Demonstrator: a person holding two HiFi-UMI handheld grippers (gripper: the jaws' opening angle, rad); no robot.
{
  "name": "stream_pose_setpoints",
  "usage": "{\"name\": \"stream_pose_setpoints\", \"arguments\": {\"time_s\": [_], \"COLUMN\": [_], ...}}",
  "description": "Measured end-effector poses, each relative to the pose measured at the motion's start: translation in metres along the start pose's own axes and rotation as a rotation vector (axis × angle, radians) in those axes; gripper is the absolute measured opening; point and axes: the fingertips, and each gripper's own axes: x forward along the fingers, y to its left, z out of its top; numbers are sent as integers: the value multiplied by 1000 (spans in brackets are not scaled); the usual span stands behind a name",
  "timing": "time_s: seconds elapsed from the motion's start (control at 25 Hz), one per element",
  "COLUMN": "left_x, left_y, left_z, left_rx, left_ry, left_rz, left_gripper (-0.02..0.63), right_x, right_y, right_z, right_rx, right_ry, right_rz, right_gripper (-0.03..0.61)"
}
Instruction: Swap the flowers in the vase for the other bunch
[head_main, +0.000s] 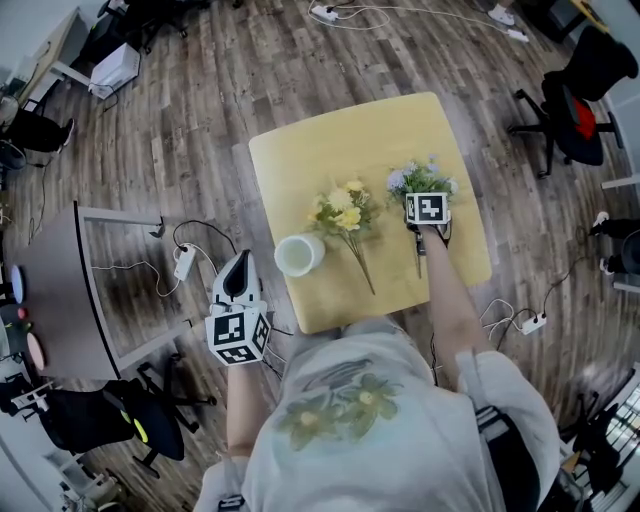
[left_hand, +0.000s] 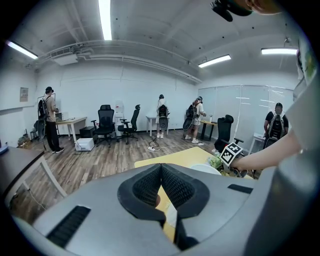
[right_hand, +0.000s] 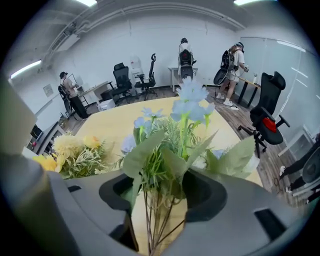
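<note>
An empty white vase (head_main: 299, 254) stands near the front left of the yellow table (head_main: 340, 140). Beside it a yellow bunch (head_main: 345, 213) lies flat, stems toward me. Further right lies the blue and white bunch (head_main: 420, 182). My right gripper (head_main: 426, 210) is down over that bunch. In the right gripper view its jaws (right_hand: 157, 200) stand wide open, and the blue bunch's stems (right_hand: 150, 210) run between them without touching the pads. The yellow bunch (right_hand: 70, 152) shows at the left there. My left gripper (head_main: 238, 265) hangs off the table's left side, its pads (left_hand: 161, 166) shut on nothing.
Office chairs (head_main: 575, 95) stand to the right of the table. A grey desk (head_main: 60, 290) and a power strip with cables (head_main: 184, 262) lie to the left. Several people (left_hand: 162, 115) stand at desks far across the room.
</note>
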Motion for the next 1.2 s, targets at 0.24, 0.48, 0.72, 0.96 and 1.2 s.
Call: {"name": "stream_pose_setpoints", "arguments": {"time_s": [0.24, 0.48, 0.72, 0.96, 1.2], "left_x": [-1, -2, -8, -18, -26], "left_y": [-2, -4, -3, -6, -11], "left_z": [0, 4, 2, 1, 2], "left_rx": [-3, -5, -10, -1, 9], "left_ry": [-4, -11, -19, -29, -39], "left_rz": [-7, -8, -15, -24, -32], "left_gripper": [17, 17, 17, 17, 17], "right_x": [-2, -10, -21, -40, -59], "right_y": [7, 2, 2, 7, 9], "right_z": [-2, 0, -3, -5, 0], "right_rx": [0, 18, 22, 17, 30], "right_ry": [-37, -67, -90, -131, -182], "right_rz": [44, 60, 71, 95, 112], "right_gripper": [167, 108, 95, 91, 89]}}
